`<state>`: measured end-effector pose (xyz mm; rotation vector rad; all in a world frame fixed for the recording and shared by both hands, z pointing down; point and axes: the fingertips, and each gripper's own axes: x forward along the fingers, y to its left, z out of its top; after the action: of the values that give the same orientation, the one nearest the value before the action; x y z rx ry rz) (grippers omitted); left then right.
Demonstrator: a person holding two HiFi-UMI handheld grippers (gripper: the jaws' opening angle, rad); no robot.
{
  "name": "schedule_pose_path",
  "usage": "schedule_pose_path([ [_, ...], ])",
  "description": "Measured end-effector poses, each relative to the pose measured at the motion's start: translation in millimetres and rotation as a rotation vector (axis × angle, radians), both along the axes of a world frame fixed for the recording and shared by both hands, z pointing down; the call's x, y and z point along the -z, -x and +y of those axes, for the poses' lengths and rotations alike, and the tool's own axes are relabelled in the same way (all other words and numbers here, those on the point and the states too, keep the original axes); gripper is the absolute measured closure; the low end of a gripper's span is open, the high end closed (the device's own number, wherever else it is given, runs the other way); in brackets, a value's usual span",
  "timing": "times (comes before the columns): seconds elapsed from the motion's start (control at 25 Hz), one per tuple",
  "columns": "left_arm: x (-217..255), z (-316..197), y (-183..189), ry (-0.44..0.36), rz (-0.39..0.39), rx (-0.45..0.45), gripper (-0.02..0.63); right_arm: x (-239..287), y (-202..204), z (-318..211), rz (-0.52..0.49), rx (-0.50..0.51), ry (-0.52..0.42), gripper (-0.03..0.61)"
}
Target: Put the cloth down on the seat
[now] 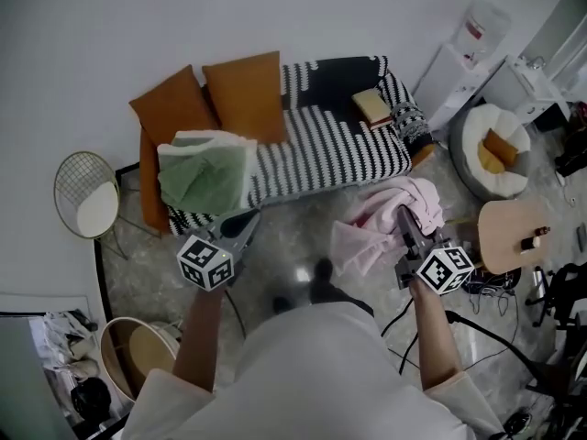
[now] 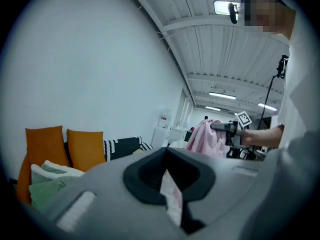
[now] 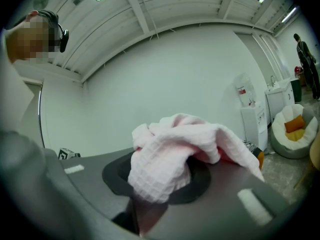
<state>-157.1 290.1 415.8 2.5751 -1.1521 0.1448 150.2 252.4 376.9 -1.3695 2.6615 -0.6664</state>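
The pink waffle cloth (image 1: 381,223) hangs bunched in front of the sofa's right half, above the floor. My right gripper (image 1: 404,216) is shut on it; in the right gripper view the cloth (image 3: 175,144) spills over the jaws and hides the gripper tips (image 3: 160,156). The seat (image 1: 339,154) is a sofa under a black-and-white striped cover. My left gripper (image 1: 246,218) is held before the sofa's left end, its jaws together (image 2: 166,151) with nothing held. From the left gripper view the pink cloth (image 2: 206,136) shows off to the right.
A folded green and white cloth (image 1: 206,177) lies on the seat's left end below two orange cushions (image 1: 243,94). A tan book-like object (image 1: 373,106) sits at the right end. A wire stool (image 1: 87,195), a white beanbag (image 1: 495,149), a round wooden table (image 1: 518,236) and floor cables (image 1: 486,328) surround me.
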Motion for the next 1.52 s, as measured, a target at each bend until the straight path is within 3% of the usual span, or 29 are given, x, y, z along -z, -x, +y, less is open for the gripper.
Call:
schedule_pose_path([
  [0.84, -10, -163, -81, 0.007, -0.012, 0.128, 0.614, -16, -53, -202, 0.002, 0.168, 0.023, 0.460],
  [1.52, -25, -234, -123, 0.034, -0.025, 0.146, 0.614, -42, -75, -272, 0.051, 0.263, 0.058, 0.460],
])
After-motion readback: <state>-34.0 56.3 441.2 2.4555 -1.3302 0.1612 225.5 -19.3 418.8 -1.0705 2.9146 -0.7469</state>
